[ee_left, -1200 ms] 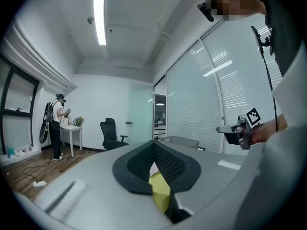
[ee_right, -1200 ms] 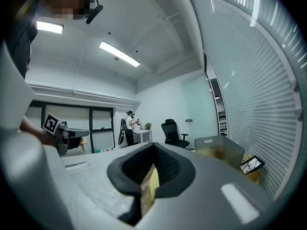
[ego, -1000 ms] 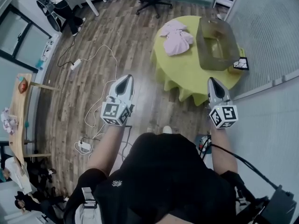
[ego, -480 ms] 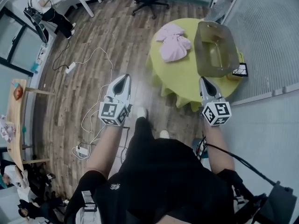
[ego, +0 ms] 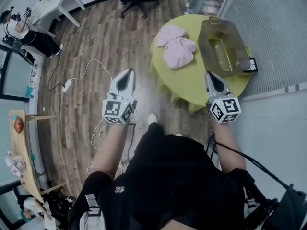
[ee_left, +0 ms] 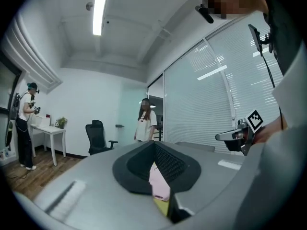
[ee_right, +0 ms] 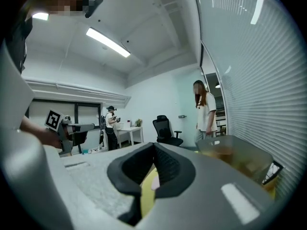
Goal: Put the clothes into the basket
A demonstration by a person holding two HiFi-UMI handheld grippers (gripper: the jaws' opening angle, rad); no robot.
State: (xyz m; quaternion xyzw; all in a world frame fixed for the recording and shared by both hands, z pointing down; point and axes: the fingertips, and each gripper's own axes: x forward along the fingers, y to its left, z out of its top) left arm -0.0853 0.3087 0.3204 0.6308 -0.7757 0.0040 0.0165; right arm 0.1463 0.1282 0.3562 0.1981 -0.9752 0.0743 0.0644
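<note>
- The step in hand looks like the approach. Nothing is picked up yet, and the person holds both tools out roughly level, short of the clothes.
- The left tool has its jaws together with nothing between them. It hangs over the wooden floor to the left of the bench, well apart from the clothes.
- The right tool is likewise closed and empty. Its tip is over the near edge of the bench, just in front of the basket.
- The clothes are a pink heap lying on the bench's yellow-green cover, just beside the basket on its left. It may be more than one piece, but I cannot tell how many.
- The basket stands upright on the right part of the bench. No pink shows through its clear, tinted walls, so it is probably still unfilled.
- The next move calls for getting closer and parting the jaws of one tool. The left tool seems the likelier, since the heap lies on that side.
- That tool would then have to come down on a fold of the cloth, close on it and lift it clear of the basket's rim before letting go.
- Soft cloth may trail or drag a second piece along, so a bite into the middle of the heap seems wiser than one at an edge.
</note>
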